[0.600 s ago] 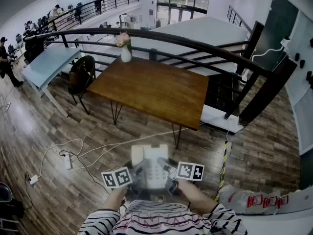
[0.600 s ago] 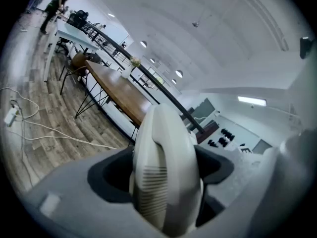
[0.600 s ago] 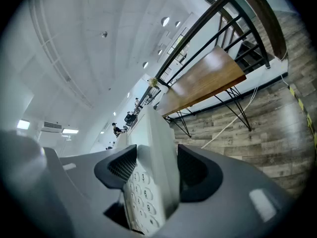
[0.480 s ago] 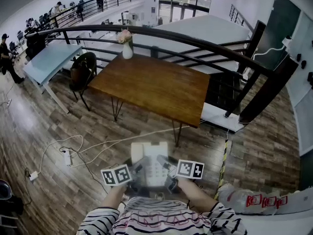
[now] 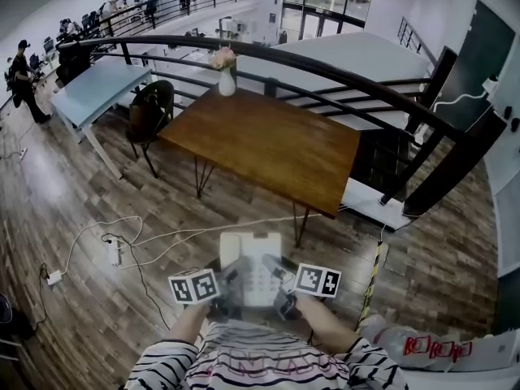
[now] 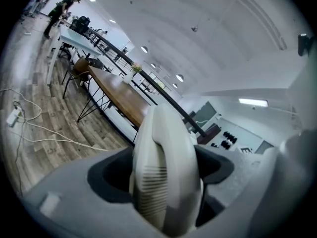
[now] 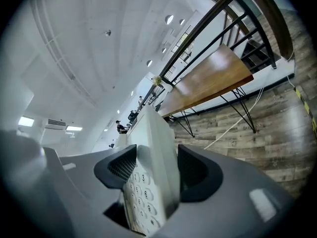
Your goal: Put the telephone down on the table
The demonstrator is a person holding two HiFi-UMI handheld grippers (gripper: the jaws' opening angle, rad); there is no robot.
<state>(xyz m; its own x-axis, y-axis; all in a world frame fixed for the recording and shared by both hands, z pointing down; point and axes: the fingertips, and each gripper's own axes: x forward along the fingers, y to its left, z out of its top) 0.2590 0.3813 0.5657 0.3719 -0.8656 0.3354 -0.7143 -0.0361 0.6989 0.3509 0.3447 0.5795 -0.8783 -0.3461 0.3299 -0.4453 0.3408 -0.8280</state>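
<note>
While the left tool (image 6: pixel 163 170) clamps the handset side of the telephone (image 5: pixel 250 260), the right tool (image 7: pixel 151 170) clamps its keypad side, so the set hangs over the floor (image 5: pixel 81 177) at 6 o'clock in the head view. The table (image 5: pixel 268 145) stands well apart at 12 o'clock. Judging by this, pickup is done; the carry and set-down remain.
</note>
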